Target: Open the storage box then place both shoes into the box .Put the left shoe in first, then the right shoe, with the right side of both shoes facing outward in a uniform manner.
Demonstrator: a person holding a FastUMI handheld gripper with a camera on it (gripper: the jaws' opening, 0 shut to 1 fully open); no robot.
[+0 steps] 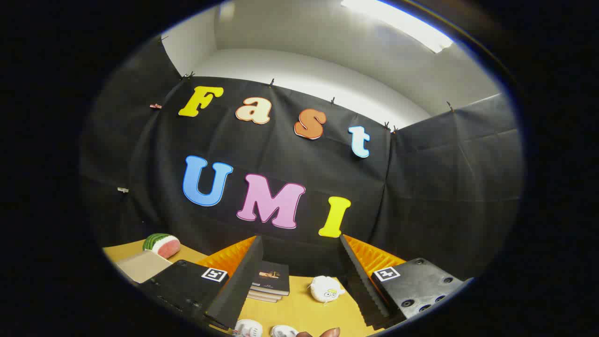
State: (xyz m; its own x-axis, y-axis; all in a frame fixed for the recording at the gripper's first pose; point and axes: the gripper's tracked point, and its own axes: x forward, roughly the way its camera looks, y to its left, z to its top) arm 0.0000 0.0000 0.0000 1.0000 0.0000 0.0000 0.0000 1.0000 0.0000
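Fingers (299, 276) spread wide, holding nothing; shoes (264, 329) between them, below.

place: recording booth | walls: black cloth (449, 187) clipped up | above: white room wall (299, 75), ceiling lamp (398, 23) | below: yellow table (304, 309) with props

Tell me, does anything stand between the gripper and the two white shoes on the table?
Nothing visible does. The gripper is open, and both white shoes lie on the table between its fingers. The stack of books and the white plush toy sit beyond them.
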